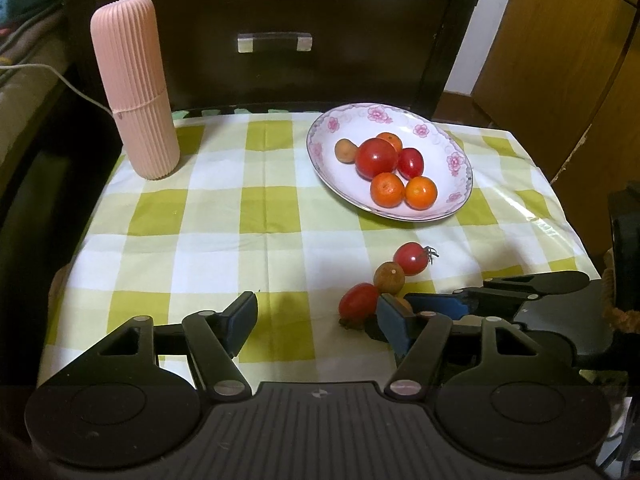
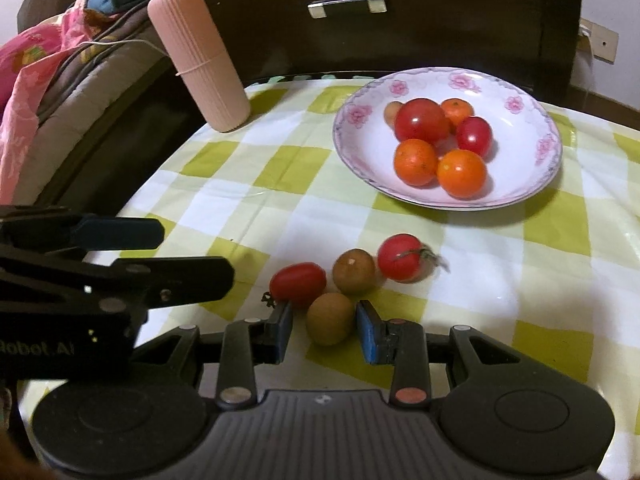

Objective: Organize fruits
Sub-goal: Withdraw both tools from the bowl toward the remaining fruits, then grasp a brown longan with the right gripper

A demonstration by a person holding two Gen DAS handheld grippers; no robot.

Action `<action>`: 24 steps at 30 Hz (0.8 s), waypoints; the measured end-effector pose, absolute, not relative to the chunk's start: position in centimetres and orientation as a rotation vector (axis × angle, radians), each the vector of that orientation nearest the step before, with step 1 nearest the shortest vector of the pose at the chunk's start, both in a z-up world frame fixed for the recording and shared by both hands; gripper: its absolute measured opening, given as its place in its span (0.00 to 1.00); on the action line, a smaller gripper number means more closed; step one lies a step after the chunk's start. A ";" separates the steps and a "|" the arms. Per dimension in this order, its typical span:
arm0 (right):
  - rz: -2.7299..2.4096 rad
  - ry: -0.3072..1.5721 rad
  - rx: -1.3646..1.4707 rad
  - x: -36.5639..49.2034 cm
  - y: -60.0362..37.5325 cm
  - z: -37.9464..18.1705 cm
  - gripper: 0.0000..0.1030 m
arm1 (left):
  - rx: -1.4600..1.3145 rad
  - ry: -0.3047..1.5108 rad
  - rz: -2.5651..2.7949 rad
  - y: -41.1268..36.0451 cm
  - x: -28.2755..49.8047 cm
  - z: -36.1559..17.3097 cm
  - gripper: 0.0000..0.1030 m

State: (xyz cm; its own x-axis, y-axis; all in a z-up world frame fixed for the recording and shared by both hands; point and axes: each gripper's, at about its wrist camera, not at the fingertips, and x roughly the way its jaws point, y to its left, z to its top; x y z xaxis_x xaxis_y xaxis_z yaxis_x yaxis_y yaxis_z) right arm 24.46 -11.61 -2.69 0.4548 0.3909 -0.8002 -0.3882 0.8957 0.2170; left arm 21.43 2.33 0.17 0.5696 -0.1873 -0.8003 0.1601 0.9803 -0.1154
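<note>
Between the blue pads of the right gripper (image 2: 324, 330) sits a small round brown fruit (image 2: 330, 319). The jaws stand partly open on either side of it; whether they touch it is unclear. Just behind it lie a long red tomato (image 2: 298, 281), another brown fruit (image 2: 354, 271) and a round red tomato (image 2: 400, 257). Left of the brown fruit, the left gripper (image 1: 316, 320) is open and empty. Farther back stands a white flowered plate (image 2: 532, 184) holding tomatoes and oranges.
</note>
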 end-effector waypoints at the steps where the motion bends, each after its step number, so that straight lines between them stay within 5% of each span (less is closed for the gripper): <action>1: 0.484 0.988 0.001 24.5 -11.5 -2.7 0.31 | -0.030 0.944 -0.203 2.4 21.5 0.1 0.71; 24: 0.511 0.981 0.003 23.2 -13.9 -1.2 0.23 | 0.011 0.962 -0.222 2.0 22.1 -0.6 0.74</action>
